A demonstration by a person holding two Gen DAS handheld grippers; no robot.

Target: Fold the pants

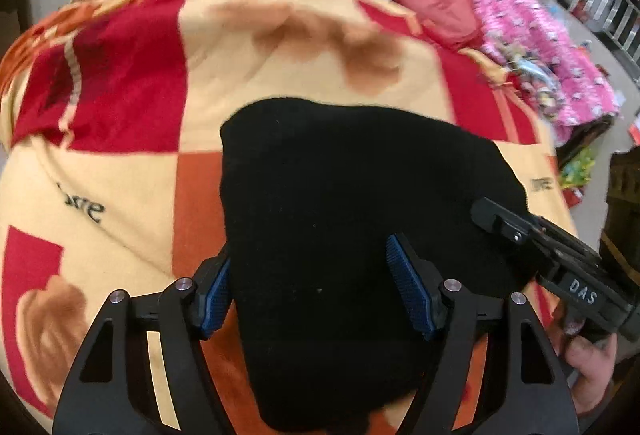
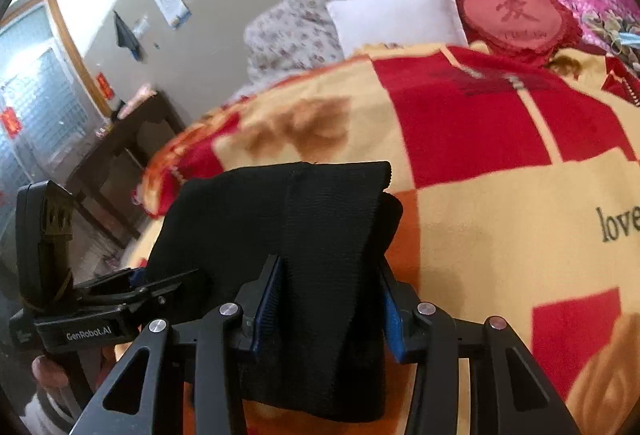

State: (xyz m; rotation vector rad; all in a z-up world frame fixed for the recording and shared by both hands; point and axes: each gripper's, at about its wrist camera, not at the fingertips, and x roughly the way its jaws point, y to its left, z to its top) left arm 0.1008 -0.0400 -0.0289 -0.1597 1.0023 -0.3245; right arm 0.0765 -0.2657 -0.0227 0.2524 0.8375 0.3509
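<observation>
Between two grippers, one pants (image 1: 344,203)

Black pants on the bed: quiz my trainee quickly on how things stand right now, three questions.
1. True or false: the black pants lie on a plain white sheet.
2. What sits between the fingers of the right gripper? A) black fabric B) a towel C) nothing
3. Which cushion lies next to the white pillow?

Key
1. False: they lie on a checked blanket.
2. A
3. The red heart cushion.
</observation>
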